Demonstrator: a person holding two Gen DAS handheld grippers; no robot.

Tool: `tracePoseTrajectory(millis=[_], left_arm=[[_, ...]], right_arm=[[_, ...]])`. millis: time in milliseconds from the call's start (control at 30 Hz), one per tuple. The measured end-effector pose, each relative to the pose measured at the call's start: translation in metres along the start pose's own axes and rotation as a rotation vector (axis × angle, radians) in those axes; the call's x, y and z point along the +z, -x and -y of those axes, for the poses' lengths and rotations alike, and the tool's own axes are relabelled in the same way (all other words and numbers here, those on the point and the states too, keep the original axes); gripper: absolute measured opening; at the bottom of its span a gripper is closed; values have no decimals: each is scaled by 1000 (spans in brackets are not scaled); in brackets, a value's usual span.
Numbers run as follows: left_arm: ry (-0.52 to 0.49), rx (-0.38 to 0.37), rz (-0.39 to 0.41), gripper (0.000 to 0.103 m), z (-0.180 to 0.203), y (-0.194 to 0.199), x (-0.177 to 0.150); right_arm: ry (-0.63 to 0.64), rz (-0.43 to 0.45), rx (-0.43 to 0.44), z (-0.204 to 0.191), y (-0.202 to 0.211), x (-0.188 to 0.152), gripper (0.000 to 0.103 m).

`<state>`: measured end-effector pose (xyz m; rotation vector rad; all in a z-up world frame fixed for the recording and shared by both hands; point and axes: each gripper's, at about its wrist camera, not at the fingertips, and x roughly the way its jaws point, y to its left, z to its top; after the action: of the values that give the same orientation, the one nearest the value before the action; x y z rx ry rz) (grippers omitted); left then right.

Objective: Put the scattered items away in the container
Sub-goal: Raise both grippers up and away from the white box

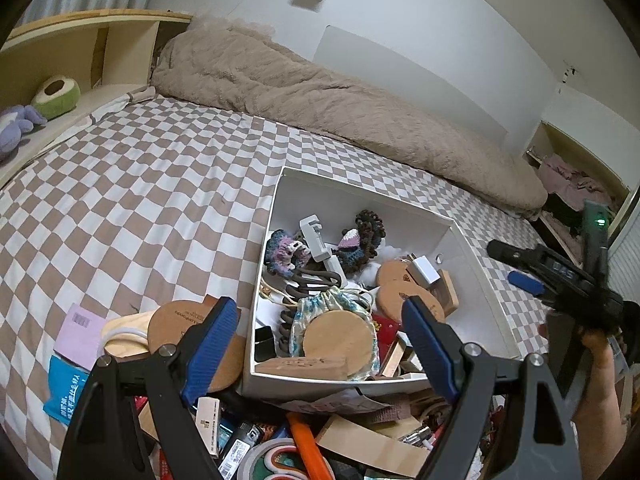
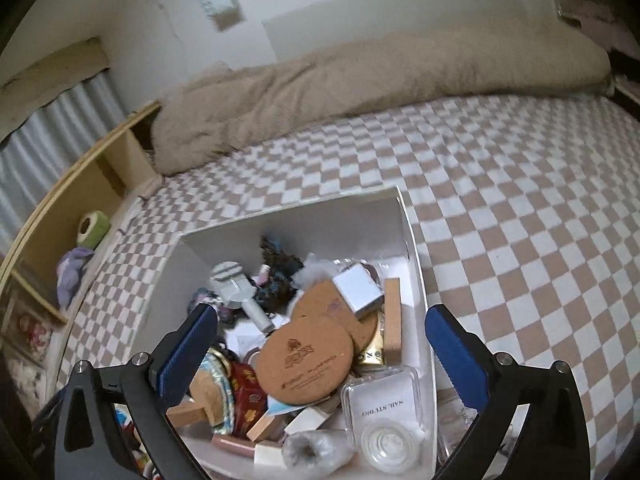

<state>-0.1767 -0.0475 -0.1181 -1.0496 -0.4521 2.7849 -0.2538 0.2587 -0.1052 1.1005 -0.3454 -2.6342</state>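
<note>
bed: brown-white checkered sheet point(image 1: 160, 184) | beige fluffy blanket point(image 1: 320, 92) along wall | shelf: green plush point(image 1: 54, 94), purple plush point(image 1: 16, 126)

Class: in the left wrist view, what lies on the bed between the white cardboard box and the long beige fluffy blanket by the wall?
Only bare checkered bedsheet separates the white cardboard box from the beige fluffy blanket; the right wrist view agrees.
</note>
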Motion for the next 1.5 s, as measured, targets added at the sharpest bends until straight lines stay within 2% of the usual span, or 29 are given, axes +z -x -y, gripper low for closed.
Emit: tracePoseTrajectory(millis=[133,200,233,433,533,733,1133,1300,1500], left_arm=[[-21,6,14,85,6,6,0],[-27,11,21,89,8,9,1],[-29,12,26,96,9,11,1],[-46,21,55,97,15,22,0],[-49,48,61,103,18,25,0],[-62,57,80,103,24,32,-1],[-79,49,84,103,31,50,-12],[-95,91,105,103,37,51,-20],[-132,87,103,103,48,51,-26]], right_arm=[[0,58,15,-2,23,-4,103],[5,84,19,-3,35,-7,103],[16,91,12,-4,40,-9,103],[115,132,-49,-16,62,-25,103],[139,153,-66,-20,73,-34,103],[185,192,-83,-29,91,-51,103],[171,242,-69,-25,115,-78,103],[172,248,-74,-19,119,-83,103],[185,242,-106,-13,121,-90,103]])
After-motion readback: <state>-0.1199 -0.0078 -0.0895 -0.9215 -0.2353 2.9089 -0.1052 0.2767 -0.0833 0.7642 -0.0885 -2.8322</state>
